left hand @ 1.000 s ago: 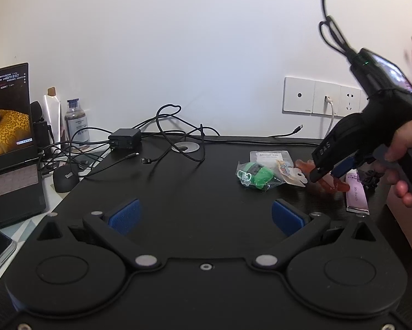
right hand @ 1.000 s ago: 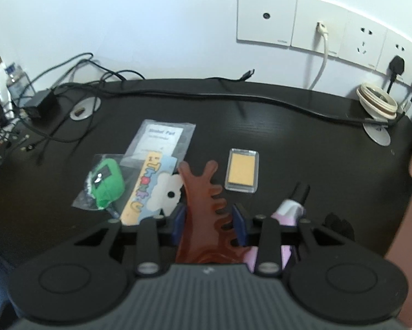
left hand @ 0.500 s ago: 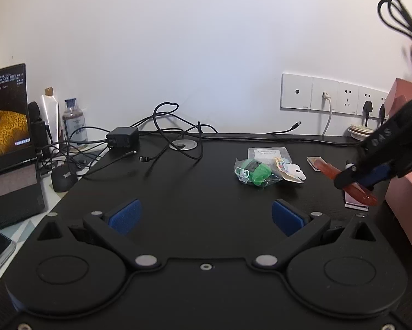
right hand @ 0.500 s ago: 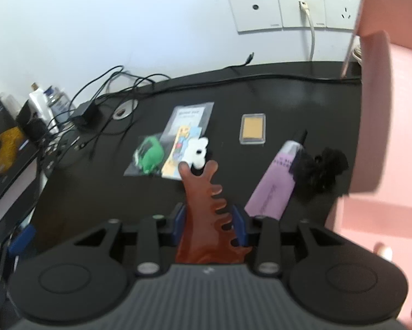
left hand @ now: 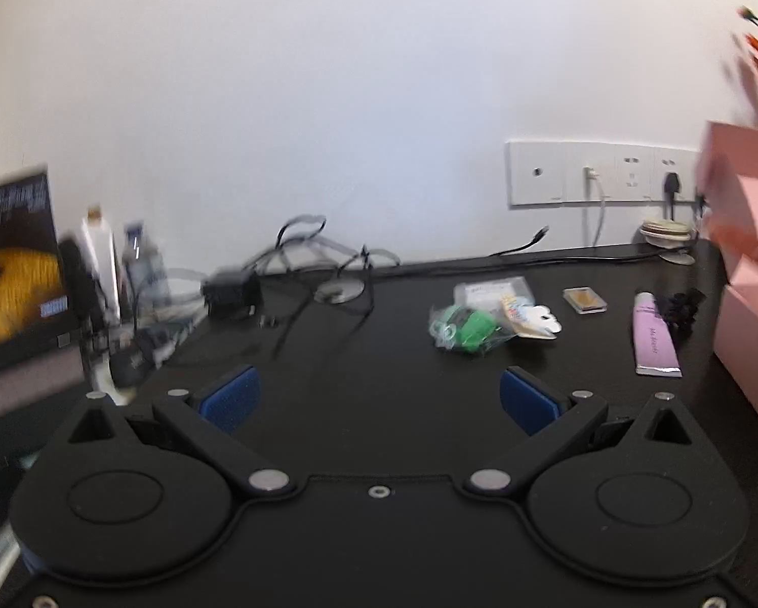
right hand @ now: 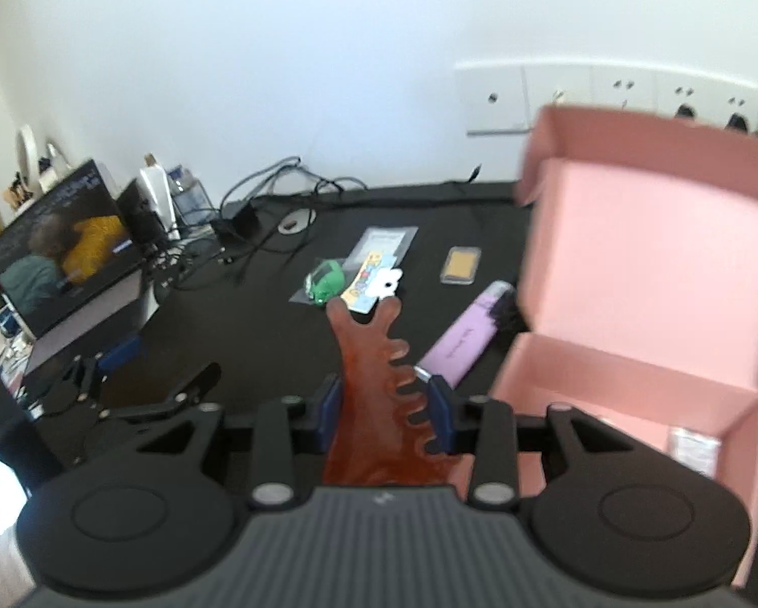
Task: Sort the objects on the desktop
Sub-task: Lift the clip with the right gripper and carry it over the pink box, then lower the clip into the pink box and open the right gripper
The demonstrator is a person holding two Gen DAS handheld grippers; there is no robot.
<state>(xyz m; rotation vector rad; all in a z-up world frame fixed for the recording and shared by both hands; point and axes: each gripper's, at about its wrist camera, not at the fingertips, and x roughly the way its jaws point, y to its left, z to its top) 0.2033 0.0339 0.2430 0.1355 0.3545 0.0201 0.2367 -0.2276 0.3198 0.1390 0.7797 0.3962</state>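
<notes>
Comb (right hand: 373,395), brown, clamped in right claw (right hand: 385,405) above worktop (right hand: 257,334) beside open pink box (right hand: 647,273); left claw (left hand: 376,400) wide, w/ nothing between pads.

R gripper (right hand: 385,408) sat tilted down w/ its two blue pads (right hand: 331,413) drawn in close, clamped on either side of a brown comb-like piece (right hand: 373,385) that stuck out fwd past the fingertips, toothed edge facing the R pad. Both finger linkages were folded inward, nearly parallel. L gripper (left hand: 379,400) pointed only slightly down, fingers splayed wide in a V, blue pads (left hand: 229,397) far apart w/ nothing btwn them. In the R wrist view the L gripper showed low at left, fingers spread. Neither hand itself was clearly visible.
</notes>
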